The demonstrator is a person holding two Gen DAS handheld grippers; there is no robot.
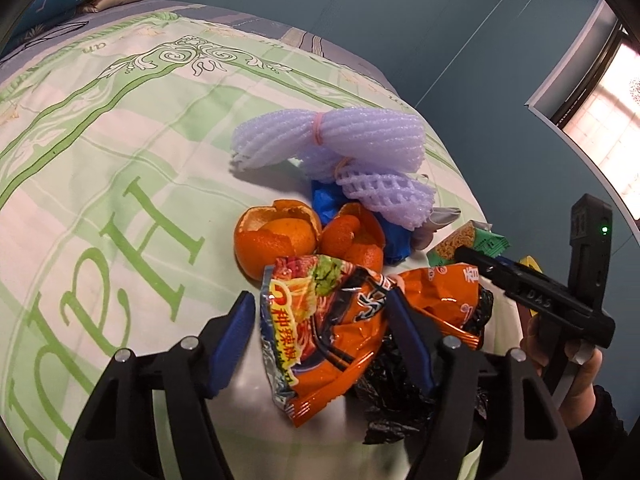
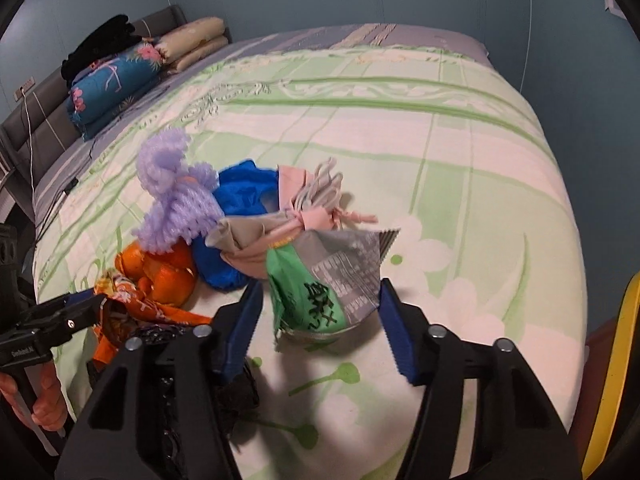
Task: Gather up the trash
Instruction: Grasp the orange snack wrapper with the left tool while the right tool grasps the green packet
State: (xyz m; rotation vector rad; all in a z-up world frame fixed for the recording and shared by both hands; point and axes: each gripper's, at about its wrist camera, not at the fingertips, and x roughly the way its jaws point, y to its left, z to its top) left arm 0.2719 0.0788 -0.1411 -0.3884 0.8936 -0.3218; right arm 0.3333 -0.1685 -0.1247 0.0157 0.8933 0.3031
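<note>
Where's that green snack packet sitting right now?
In the right wrist view, the green snack packet lies on the bedspread between the open right gripper fingers, just in front of the pink-and-grey cloth bundle.

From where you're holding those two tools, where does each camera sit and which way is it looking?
Left wrist: rides on the left gripper, looking along its open blue fingers at the orange noodle wrapper on the bed; the right hand shows at right.
Right wrist: rides on the right gripper, looking along its open fingers at the green packet; the left hand shows at left.
Shared: the orange peels, purple foam netting and the bed.
</note>
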